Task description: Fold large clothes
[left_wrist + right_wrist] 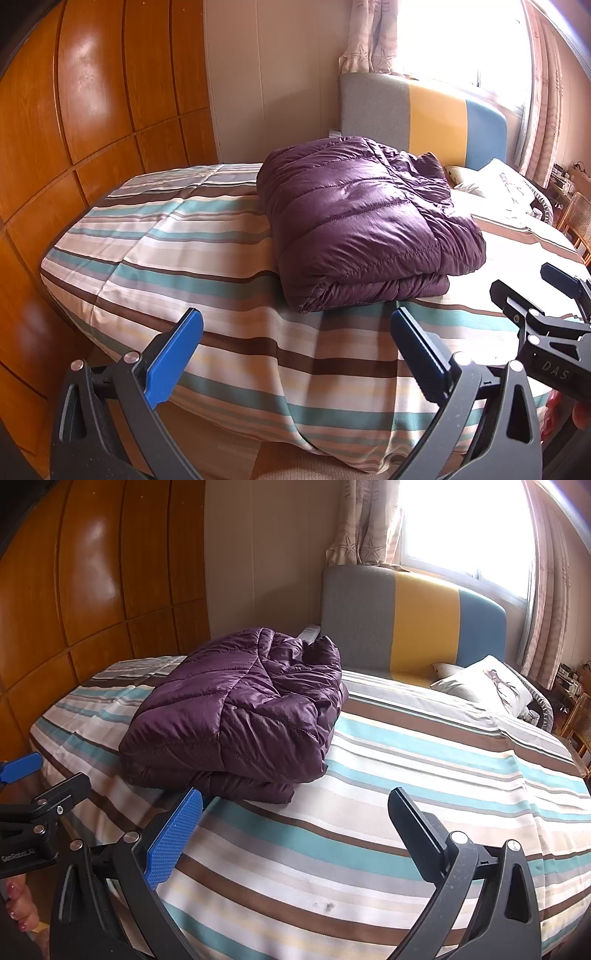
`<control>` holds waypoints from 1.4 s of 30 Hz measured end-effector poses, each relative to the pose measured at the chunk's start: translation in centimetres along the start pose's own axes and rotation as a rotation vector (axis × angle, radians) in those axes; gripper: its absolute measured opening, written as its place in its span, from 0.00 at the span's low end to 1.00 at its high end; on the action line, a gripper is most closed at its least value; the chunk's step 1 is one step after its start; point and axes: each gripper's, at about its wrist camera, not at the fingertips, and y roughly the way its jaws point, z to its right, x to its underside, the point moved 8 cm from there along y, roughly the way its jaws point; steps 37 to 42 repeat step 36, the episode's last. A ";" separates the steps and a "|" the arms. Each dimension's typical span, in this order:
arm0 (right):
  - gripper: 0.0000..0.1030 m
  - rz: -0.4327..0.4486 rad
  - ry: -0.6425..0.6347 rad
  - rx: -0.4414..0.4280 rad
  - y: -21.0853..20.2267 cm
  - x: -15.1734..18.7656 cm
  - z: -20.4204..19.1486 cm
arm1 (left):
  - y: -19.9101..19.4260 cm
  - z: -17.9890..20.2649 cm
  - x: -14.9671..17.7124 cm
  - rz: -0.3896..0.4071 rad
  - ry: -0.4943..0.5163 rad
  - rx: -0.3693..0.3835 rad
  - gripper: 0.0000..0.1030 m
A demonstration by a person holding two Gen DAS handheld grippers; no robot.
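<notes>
On the left: one glossy wooden wardrobe wall (92,110) | left gripper (297,354) spread wide, holding nothing | one purple quilted puffer jacket (365,218), folded into a puffy bundle, lies on one striped duvet (207,258) | right gripper (295,834) spread wide, holding nothing | one gray-yellow-blue padded headboard (413,620) | two pillows (484,686)

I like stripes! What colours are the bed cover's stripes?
Teal, brown, white and grey on the bed cover; the right wrist view shows it best.
</notes>
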 end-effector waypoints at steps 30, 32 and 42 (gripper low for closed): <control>0.97 -0.046 0.054 0.010 1.9 -0.1 2.4 | 2.3 0.4 0.1 -0.071 -0.009 0.011 0.98; 0.97 -0.051 0.066 0.019 2.3 -0.2 3.1 | 2.7 0.3 0.0 -0.080 -0.014 -0.001 0.98; 0.97 -0.063 0.106 0.047 3.3 -0.5 5.8 | 3.9 0.0 -0.7 -0.101 -0.017 0.002 0.98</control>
